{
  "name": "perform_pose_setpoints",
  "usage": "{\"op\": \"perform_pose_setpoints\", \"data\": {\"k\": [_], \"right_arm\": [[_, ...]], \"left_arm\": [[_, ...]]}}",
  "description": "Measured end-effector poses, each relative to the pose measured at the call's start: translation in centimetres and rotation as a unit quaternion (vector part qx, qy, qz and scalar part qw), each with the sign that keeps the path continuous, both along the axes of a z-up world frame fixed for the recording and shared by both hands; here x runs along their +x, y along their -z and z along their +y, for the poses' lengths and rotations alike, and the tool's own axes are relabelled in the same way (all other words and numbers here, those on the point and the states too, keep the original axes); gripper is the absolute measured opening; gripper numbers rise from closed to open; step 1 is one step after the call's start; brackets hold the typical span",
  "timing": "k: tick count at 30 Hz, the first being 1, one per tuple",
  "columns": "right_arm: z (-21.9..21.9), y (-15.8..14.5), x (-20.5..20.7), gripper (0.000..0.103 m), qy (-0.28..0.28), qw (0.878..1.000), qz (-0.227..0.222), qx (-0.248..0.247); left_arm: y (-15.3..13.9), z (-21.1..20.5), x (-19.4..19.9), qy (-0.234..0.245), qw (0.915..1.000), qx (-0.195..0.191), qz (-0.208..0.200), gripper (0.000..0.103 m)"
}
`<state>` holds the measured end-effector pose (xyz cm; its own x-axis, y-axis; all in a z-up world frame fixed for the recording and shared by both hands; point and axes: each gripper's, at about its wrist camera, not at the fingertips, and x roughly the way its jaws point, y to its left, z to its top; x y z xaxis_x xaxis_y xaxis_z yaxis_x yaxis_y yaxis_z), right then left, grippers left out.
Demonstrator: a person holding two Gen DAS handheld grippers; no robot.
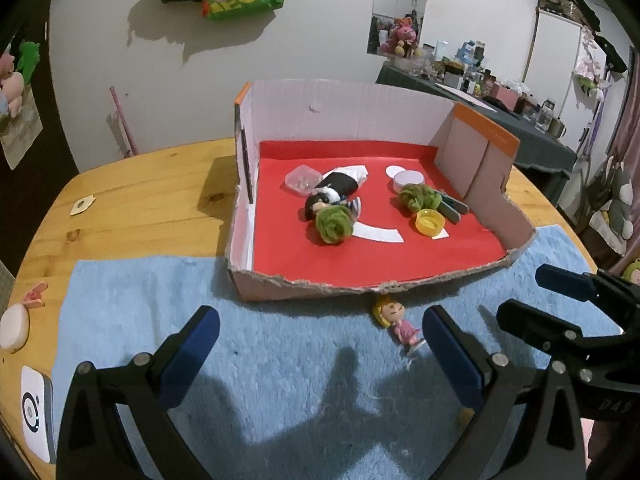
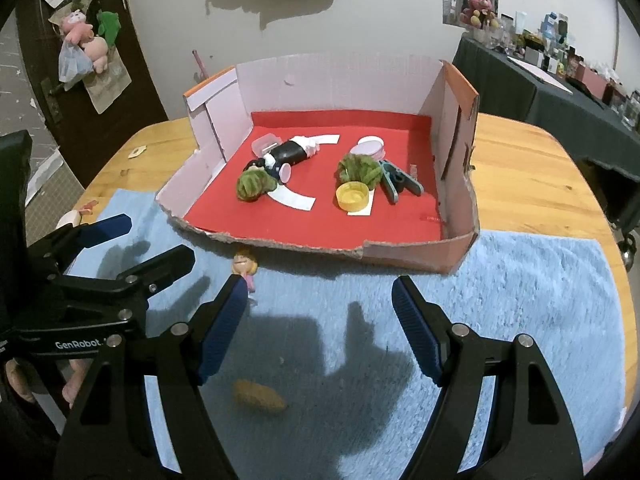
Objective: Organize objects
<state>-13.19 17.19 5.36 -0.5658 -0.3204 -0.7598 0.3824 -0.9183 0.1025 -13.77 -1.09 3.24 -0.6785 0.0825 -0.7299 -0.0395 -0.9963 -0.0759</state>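
Note:
A cardboard box point(image 1: 400, 286) with a red floor point(image 2: 320, 220) holds a black-and-white doll point(image 1: 332, 192), two green pom-poms point(image 1: 334, 224) point(image 2: 358, 170), a yellow cap point(image 1: 430, 222), a clear lid point(image 1: 303, 178), a white lid point(image 1: 407, 179) and a grey-blue clip point(image 2: 396, 180). A small blonde doll in pink point(image 1: 396, 322) lies on the blue towel point(image 1: 280, 340) just outside the box's torn front edge. A tan blurred lump point(image 2: 260, 396) lies on the towel between my right fingers. My left gripper point(image 1: 320, 344) is open and empty, left of the doll. My right gripper point(image 2: 320, 320) is open and empty.
The towel lies on a wooden table point(image 1: 140, 184). A white device point(image 1: 36, 412) and a white-and-pink object point(image 1: 16, 324) sit at the table's left edge. A small wooden piece point(image 1: 82, 204) lies further back. A cluttered dark table point(image 1: 520, 120) stands behind on the right.

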Motion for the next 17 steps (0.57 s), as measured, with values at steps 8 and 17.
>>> {"op": "perform_pose_setpoints", "data": {"k": [8,17], "right_arm": [[0.11,0.34,0.32,0.074,0.002,1.0,-0.002,-0.001],[0.26,0.85,0.44,0.074,0.004,1.0,-0.008,0.0]], "left_arm": [[0.3,0.04,0.52,0.002,1.0,0.003,-0.003,0.103],[0.39,0.17,0.79,0.002,1.0,0.002,0.001,0.103]]}}
